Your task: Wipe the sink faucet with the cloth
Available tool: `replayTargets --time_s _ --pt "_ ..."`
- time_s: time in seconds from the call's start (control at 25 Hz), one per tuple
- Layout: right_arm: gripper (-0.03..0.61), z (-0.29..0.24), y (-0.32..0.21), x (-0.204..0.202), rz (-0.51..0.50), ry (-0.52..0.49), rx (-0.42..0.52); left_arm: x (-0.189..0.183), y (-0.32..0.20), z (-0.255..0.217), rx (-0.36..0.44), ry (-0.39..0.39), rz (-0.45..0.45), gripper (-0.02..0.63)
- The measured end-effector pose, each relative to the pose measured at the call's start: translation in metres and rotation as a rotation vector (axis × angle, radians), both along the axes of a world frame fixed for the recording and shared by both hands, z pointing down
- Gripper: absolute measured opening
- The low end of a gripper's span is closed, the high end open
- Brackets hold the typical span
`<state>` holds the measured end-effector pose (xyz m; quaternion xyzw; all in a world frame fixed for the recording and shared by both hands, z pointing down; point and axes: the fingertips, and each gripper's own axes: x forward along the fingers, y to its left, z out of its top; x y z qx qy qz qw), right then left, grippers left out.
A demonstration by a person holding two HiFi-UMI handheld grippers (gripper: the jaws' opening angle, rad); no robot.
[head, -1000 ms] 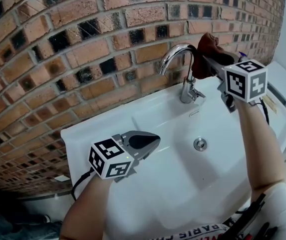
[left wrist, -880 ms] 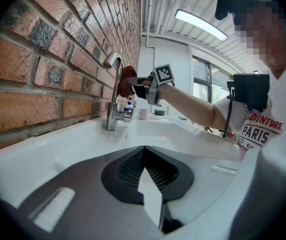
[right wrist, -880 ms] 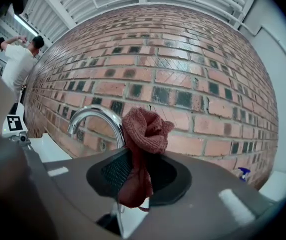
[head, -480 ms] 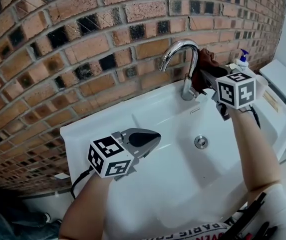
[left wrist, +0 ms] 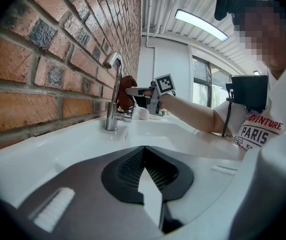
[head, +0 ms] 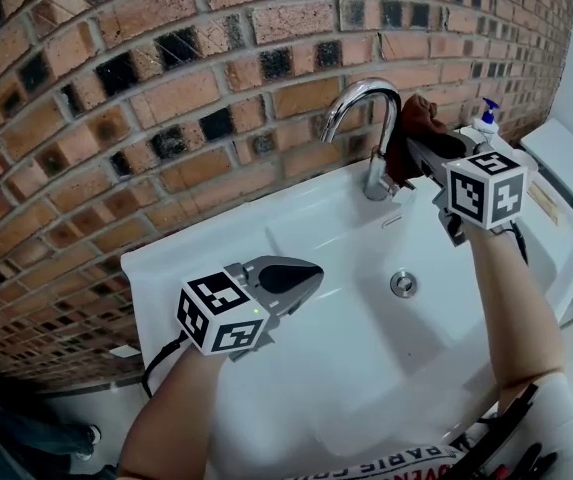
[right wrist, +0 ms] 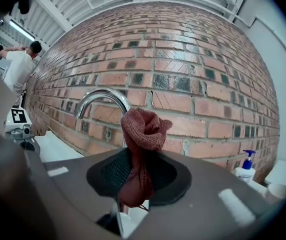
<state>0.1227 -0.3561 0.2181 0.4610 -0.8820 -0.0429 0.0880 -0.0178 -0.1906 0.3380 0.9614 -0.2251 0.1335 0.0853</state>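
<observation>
Rust-red cloth [head: 415,128] is clenched in the right tongs [head: 426,149], bunched against the right side of the chrome faucet [head: 364,118] neck at the back edge of the sink [head: 166,268], barely shifted from half a second ago. Left tongs [head: 302,278] stay closed and empty over the front-left rim. Shirt [left wrist: 260,132] print reads "PARIS".

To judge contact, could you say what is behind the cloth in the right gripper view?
The curved spout of the faucet and the brick wall show; the cloth hides the faucet's upright stem.
</observation>
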Motion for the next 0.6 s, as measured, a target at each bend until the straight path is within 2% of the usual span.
replayTargets --time_s 0.36,0.6 --pt "0.089 -0.031 0.046 -0.039 -0.132 0.024 0.116 0.000 0.000 0.001 0.001 -0.001 -0.001 0.000" --pt "0.089 -0.013 0.038 -0.061 -0.150 0.100 0.109 0.000 0.000 0.000 0.001 0.000 -0.001 0.000"
